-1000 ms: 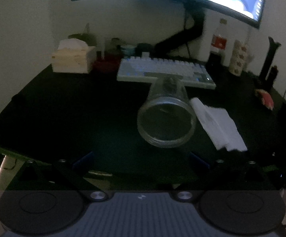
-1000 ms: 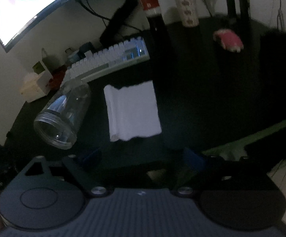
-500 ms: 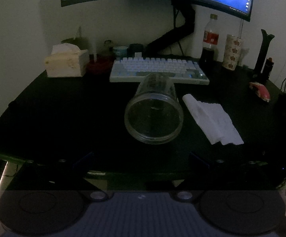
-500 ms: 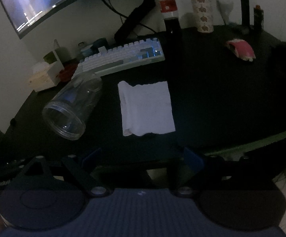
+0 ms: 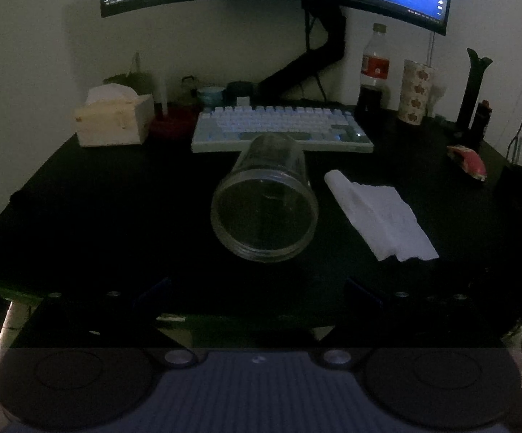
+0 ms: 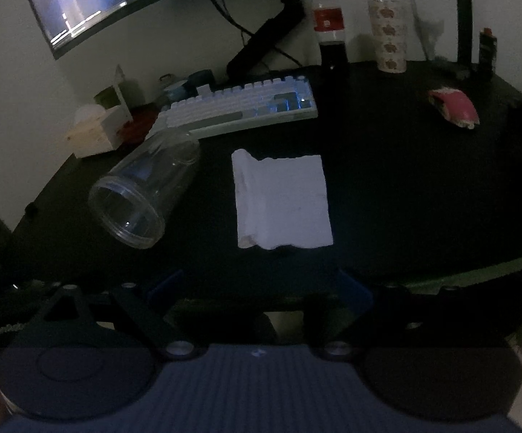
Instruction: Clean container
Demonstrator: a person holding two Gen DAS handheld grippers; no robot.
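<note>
Both views have drawn back; container [image 5: 264, 205] lies beside cloth [image 5: 380, 216].

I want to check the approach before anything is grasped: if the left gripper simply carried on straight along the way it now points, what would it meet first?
Most likely the clear container, which lies on its side with its open mouth facing the left gripper. Both are roughly centred in the left wrist view; depth is unclear.

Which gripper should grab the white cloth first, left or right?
Right, probably. The white cloth lies straight ahead of the right gripper, while the left gripper faces the mouth of the clear container lying on its side.
</note>
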